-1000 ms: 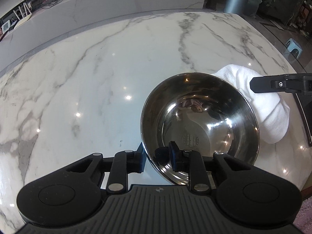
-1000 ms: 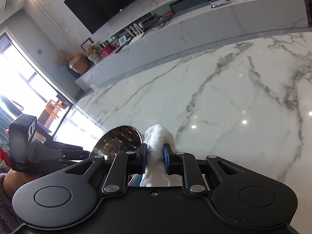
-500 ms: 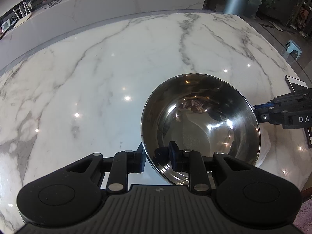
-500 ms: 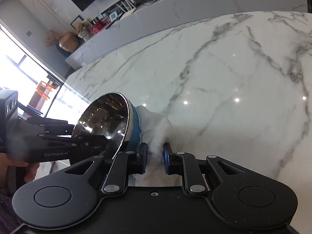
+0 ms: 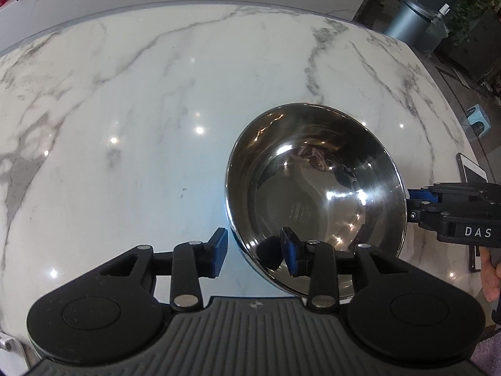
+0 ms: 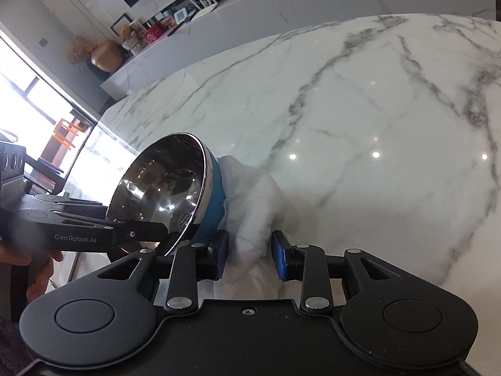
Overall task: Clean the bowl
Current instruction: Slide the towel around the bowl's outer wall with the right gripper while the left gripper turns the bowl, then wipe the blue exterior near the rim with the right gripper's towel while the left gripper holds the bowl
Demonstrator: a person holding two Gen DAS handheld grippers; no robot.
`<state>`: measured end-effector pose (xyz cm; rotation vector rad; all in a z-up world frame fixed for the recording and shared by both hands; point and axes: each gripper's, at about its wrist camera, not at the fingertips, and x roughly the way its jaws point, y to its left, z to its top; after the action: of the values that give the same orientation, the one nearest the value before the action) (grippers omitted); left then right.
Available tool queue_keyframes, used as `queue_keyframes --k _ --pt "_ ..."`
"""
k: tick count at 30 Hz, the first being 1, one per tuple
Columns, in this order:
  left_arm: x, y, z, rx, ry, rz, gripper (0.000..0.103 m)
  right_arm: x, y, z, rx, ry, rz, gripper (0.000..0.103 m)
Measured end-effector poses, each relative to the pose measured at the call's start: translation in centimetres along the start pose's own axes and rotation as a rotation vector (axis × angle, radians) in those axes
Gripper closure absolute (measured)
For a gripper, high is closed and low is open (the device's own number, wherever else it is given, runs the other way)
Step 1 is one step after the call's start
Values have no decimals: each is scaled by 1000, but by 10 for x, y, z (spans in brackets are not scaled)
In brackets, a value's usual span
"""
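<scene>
With our left fingers just opened off its rim, the tilted bowl could topple; our right fingers loosely pinch the cloth.

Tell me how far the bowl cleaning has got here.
Looks nearly done: the bowl shines inside with no visible dirt. In hand: the left tongs have just been opening, the rim between them, outer pad clear; the bowl leans tilted against the cloth, which sits between the right tongs. Left: probably setting the bowl flat on the table and letting the cloth go.
</scene>
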<state>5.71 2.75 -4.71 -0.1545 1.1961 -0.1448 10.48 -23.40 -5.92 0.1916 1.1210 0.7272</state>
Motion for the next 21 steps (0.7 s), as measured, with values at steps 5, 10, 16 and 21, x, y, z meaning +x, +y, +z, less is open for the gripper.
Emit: queue_keyframes --k 5,10,16,21 --pt "-2 -2 0 46 -23 11 76 -3 0 1 -1 -19 -2 86" --pt "-3 -3 3 102 -30 19 78 -13 -2 6 2 -67 26 86" --pt "-5 -9 3 218 -31 23 78 -29 -7 13 22 -136 52 87" --pt "-6 -13 0 269 -18 -7 78 -34 -10 16 33 -157 57 87"
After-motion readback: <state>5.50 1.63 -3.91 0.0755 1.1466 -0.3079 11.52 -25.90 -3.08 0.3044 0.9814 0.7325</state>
